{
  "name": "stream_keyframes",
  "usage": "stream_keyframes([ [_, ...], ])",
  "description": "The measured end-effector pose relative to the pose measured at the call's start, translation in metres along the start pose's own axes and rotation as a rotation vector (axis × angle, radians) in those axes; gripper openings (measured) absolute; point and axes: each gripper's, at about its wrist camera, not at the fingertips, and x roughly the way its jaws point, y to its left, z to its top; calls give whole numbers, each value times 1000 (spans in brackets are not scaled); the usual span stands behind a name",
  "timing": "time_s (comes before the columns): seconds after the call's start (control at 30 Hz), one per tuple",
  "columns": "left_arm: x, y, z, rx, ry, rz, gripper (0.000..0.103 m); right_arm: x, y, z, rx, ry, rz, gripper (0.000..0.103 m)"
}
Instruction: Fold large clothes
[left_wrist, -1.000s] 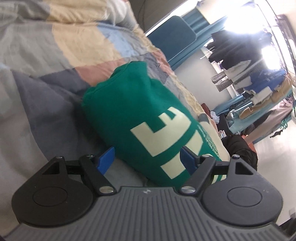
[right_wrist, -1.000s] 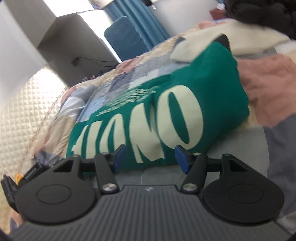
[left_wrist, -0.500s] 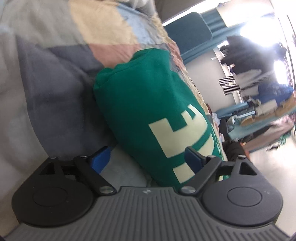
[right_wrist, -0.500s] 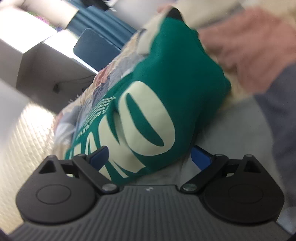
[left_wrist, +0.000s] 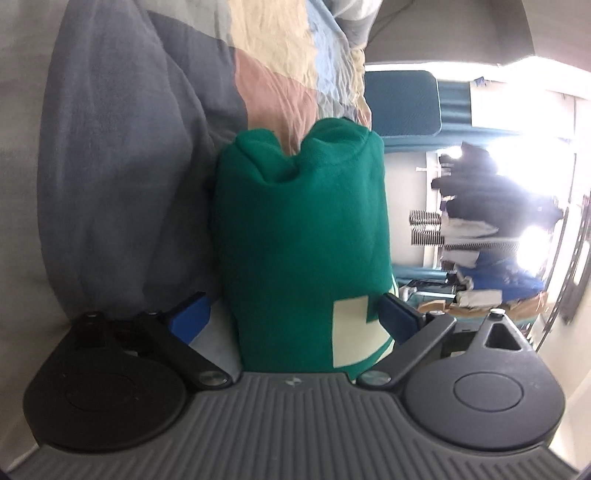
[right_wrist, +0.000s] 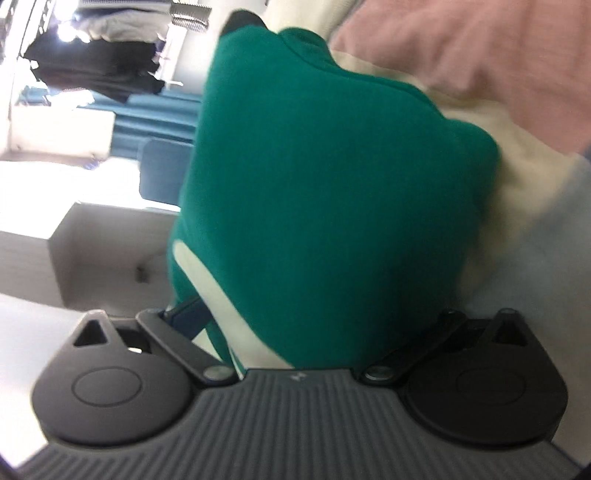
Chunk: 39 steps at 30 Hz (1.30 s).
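- On the bed, over a patchwork quilt (left_wrist: 122, 184) of grey, pink, cream and pale blue panels: one green sweatshirt (left_wrist: 306, 236), folded into a thick bundle, cream lettering partly showing at its near edge.
- Left hand-held gripper (left_wrist: 295, 321): jaws have just been opening and now stand spread wide, one blue pad to each side of the bundle's end; the sweatshirt lies between them, and the left pad stands clear of the cloth.
- Right hand-held gripper (right_wrist: 314, 317): jaws likewise have just been opening, now spread; the sweatshirt's other end fills the gap. Only the left blue pad shows, beside the cloth; the right one is hidden. View blurred.
- Background: teal curtains (left_wrist: 454, 103), a blue chair back (left_wrist: 402, 103), dark garments (left_wrist: 491, 192) hanging against bright window light.
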Motion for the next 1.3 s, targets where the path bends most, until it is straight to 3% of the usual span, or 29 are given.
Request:
stream_keyframes([
  [0.1,7,0,6,2,-4,-11,100,-1,0,5,47,-2,95,103],
  [0.17,15,-4,10,3,-12,-27,100,-1,1,4,28,-8,111,103],
  [0.23,26,-9,14,13,-14,-62,100,2,4,0,-28,-4,42,103],
  [0.3,39,-9,21,19,-14,-38,100,6,-1,-2,-27,-6,-5,103],
  [0.53,57,-17,29,49,-56,-26,100,30,0,7,-51,-75,-26,103],
  [0.67,66,-26,32,111,-87,-8,81,40,5,12,-110,-129,-15,103],
  [0.83,70,-40,32,186,-112,-8,57,44,9,20,-184,-160,24,67],
  [0.93,68,-50,29,227,-116,-2,51,38,14,30,-224,-148,53,58],
  [1.1,55,-59,18,259,-99,-39,48,27,35,46,-272,-129,109,53],
  [1.3,50,-101,-15,286,-58,-113,48,-19,69,63,-306,-158,203,53],
])
